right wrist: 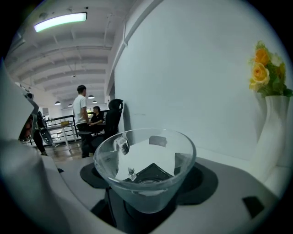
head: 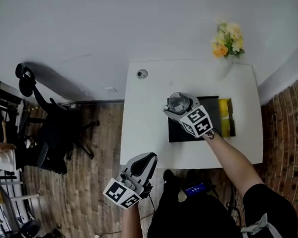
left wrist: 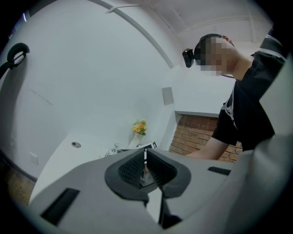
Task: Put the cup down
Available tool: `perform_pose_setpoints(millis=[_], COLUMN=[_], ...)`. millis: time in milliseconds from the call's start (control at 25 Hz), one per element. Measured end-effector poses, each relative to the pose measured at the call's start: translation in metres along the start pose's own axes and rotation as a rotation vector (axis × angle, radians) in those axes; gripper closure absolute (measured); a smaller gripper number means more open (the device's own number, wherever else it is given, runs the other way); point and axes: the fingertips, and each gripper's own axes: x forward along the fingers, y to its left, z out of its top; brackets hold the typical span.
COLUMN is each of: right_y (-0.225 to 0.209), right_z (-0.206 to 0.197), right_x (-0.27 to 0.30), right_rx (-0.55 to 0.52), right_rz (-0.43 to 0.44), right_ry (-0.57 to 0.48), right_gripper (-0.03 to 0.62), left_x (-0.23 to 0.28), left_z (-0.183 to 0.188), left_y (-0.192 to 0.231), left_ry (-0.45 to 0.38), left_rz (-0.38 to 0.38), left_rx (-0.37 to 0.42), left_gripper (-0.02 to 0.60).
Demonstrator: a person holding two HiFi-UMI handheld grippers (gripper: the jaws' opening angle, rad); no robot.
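Note:
A clear glass cup (head: 178,102) sits between the jaws of my right gripper (head: 176,108), which is shut on it above the left part of a black mat (head: 182,132) on the white table (head: 144,126). In the right gripper view the cup (right wrist: 145,170) stands upright and empty, filling the gap of the right gripper (right wrist: 146,185). My left gripper (head: 143,166) hangs off the table's near edge, over the wooden floor. In the left gripper view the left gripper (left wrist: 145,161) is shut with nothing between its ribbed pads (left wrist: 132,168).
A white vase of yellow flowers (head: 228,39) stands at the table's far right corner. A yellow box (head: 224,117) lies by the mat's right side, and a small round fitting (head: 142,74) sits far left. A black office chair (head: 52,134) is left; a brick wall (head: 292,152) is right.

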Motion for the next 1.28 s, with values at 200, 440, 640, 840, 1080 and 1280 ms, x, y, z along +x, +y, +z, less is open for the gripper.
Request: perform_pose_setpoints(millis=[200, 440, 640, 840, 1080, 1280], right_y=[0.001, 0.001, 0.001, 0.004, 0.012, 0.018], right_z=[-0.002, 0.000, -0.001, -0.008, -0.016, -0.020], right_x=[0.001, -0.001, -0.001, -0.013, -0.045, -0.076], right_rx=[-0.023, -0.019, -0.027, -0.047, -0.030, -0.002], right_rz=[-0.002, -0.003, 0.010, 0.013, 0.007, -0.006], right_ry=[-0.004, -0.034, -0.037, -0.008, -0.001, 0.004], right_gripper=[0.180, 0.180, 0.180, 0.180, 0.180, 0.180], left_x=[0.002, 0.003, -0.003, -0.010, -0.010, -0.006], left_z=[0.000, 0.001, 0.004, 0.005, 0.004, 0.002], left_y=[0.000, -0.005, -0.006, -0.008, -0.015, -0.022], left_ry=[0.006, 0.005, 0.000, -0.014, -0.017, -0.020], left_rz=[-0.005, -0.011, -0.004, 0.005, -0.014, -0.036], left_rx=[0.003, 0.009, 0.015, 0.016, 0.025, 0.022], left_gripper=[0.574, 0.574, 0.574, 0.572, 0.574, 0.572])
